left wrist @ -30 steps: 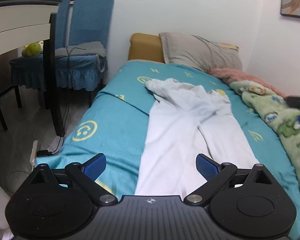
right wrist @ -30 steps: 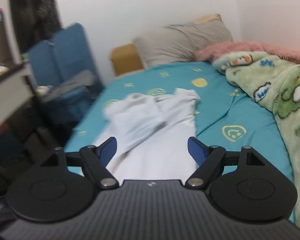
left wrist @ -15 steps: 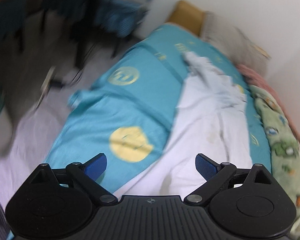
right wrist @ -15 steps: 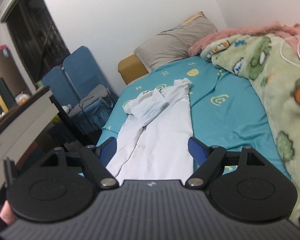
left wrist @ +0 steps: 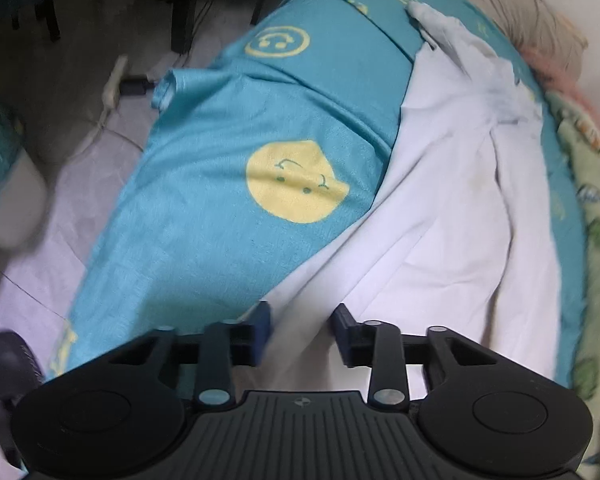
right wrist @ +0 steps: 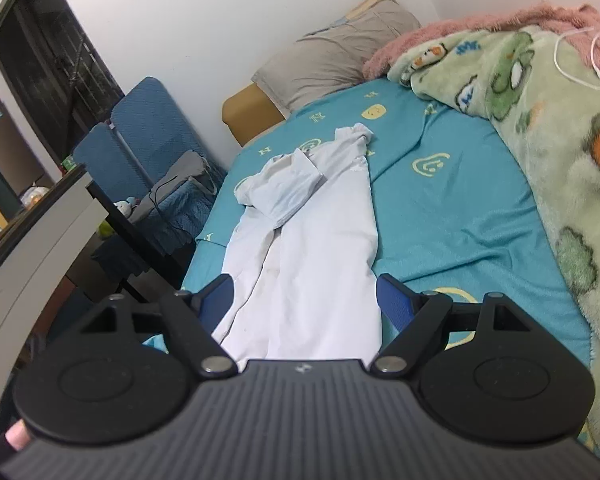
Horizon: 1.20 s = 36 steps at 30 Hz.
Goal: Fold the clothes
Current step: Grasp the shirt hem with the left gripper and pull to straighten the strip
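white trousers (left wrist: 440,216) laid along bed (left wrist: 228,216); left hand-held gripper (left wrist: 300,330) closing over hem at foot edge; right hand-held gripper (right wrist: 302,300) held apart.

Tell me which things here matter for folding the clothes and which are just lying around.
For the job: white garment, left gripper closing over its near edge, right gripper open.

Lying about: green blanket, grey pillow, blue chairs, teal bedsheet.

A bed (right wrist: 440,216) with a teal sheet is set against white walls (right wrist: 204,8); blue-covered chairs (right wrist: 140,128) and a pale floor (left wrist: 40,264) are seen beside it.
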Motion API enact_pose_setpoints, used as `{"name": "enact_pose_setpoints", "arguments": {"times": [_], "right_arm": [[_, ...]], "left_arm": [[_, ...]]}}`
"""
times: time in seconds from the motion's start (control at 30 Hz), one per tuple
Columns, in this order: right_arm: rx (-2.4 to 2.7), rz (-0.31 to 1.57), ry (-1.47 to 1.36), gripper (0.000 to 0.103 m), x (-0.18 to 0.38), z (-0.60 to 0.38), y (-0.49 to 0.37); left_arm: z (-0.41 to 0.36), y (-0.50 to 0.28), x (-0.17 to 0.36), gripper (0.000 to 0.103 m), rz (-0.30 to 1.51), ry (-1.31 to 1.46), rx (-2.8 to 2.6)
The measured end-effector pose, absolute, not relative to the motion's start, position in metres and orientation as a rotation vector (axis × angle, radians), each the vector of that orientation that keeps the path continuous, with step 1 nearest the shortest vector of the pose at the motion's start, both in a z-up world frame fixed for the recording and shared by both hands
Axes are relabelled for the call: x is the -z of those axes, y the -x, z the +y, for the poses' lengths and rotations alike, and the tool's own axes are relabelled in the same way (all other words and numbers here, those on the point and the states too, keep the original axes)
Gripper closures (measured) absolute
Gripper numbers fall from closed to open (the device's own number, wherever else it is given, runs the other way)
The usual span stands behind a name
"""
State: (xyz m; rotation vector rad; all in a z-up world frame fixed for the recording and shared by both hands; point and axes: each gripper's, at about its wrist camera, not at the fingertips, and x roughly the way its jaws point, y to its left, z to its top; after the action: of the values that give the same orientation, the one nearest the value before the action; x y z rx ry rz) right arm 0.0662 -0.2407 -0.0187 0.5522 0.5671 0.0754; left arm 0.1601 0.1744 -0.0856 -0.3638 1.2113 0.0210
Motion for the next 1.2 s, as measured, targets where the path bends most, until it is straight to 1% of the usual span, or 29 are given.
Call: {"name": "enact_pose_setpoints", "arguments": {"times": [0.03,0.07,0.1,0.3,0.4,0.47,0.53,0.6,0.63,0.67,0.7,0.77,0.87,1.0,1.2], "right_arm": [[-0.078,0.576,-0.564,0.023,0.021,-0.241,-0.067],[-0.081,0.585,-0.577,0.023,0.022,-0.242,-0.068],[-0.085,0.593,-0.588,0.023,0.024,-0.243,-0.068],[-0.099,0.62,-0.645,0.023,0.03,-0.246,-0.069],[-0.095,0.627,-0.657,0.023,0.032,-0.246,-0.069],[-0.092,0.633,-0.661,0.023,0.033,-0.247,-0.069],[-0.088,0.639,-0.666,0.023,0.034,-0.247,-0.069],[-0.083,0.645,-0.671,0.023,0.035,-0.248,-0.069],[-0.08,0.649,-0.673,0.023,0.035,-0.249,-0.068],[-0.078,0.651,-0.678,0.023,0.036,-0.249,-0.068],[-0.077,0.654,-0.683,0.023,0.036,-0.25,-0.068],[-0.076,0.661,-0.692,0.023,0.038,-0.251,-0.069],[-0.077,0.678,-0.7,0.023,0.041,-0.251,-0.071],[-0.069,0.705,-0.707,0.023,0.046,-0.251,-0.073],[-0.058,0.731,-0.726,0.023,0.052,-0.251,-0.074]], "left_arm": [[0.168,-0.157,0.081,0.087,1.2,0.309,-0.018],[0.158,-0.153,0.076,0.096,1.182,0.242,-0.005],[0.148,-0.147,0.07,0.098,1.159,0.173,0.007],[0.076,-0.091,0.034,0.1,0.902,-0.281,0.123],[0.04,-0.065,0.033,0.1,0.838,-0.423,0.256],[0.02,-0.054,0.039,0.1,0.841,-0.481,0.364],[0.015,-0.053,0.044,0.099,0.878,-0.467,0.443],[0.016,-0.056,0.047,0.089,0.924,-0.417,0.501],[0.019,-0.057,0.047,0.087,0.938,-0.391,0.519],[0.026,-0.059,0.045,0.08,0.926,-0.366,0.5],[0.033,-0.06,0.044,0.066,0.917,-0.341,0.482],[0.043,-0.068,0.044,0.057,0.923,-0.287,0.454],[0.048,-0.08,0.05,0.057,0.965,-0.231,0.442],[0.04,-0.088,0.065,0.057,1.029,-0.24,0.455],[0.017,-0.083,0.083,0.058,1.064,-0.393,0.482]]}}
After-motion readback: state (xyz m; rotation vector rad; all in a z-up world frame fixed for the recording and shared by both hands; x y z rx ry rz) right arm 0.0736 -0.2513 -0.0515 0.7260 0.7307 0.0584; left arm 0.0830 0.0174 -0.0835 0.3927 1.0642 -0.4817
